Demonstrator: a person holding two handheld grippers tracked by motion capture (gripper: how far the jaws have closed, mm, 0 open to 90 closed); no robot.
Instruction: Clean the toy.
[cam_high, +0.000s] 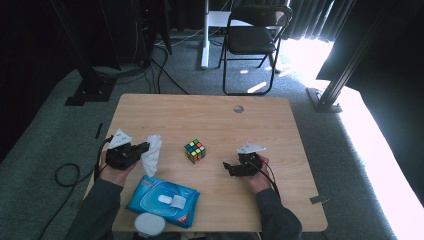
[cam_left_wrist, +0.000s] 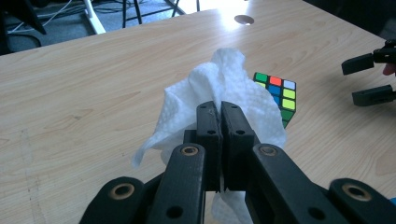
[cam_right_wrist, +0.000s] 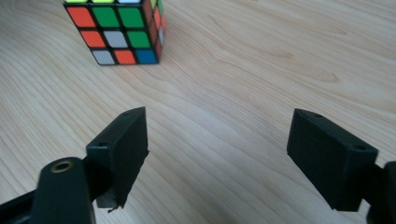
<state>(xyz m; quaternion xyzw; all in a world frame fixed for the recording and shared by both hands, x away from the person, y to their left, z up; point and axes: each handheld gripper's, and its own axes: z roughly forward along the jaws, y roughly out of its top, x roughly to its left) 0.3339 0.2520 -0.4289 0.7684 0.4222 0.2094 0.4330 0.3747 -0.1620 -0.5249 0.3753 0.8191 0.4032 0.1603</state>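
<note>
White wipe (cam_left_wrist: 219, 88) is already clenched in the left tongs (cam_left_wrist: 219, 109) near the worktop's left edge; right tongs (cam_right_wrist: 217, 140) gape, empty, short of the mid-worktop cube (cam_right_wrist: 119, 30), wiping seemingly not begun.

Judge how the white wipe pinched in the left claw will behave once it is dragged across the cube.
The wipe probably stays floppy: it droops in crumpled folds around the shut left claw. It looks light, likely to bunch rather than push. The Rubik's cube may slide on the smooth table.
</note>
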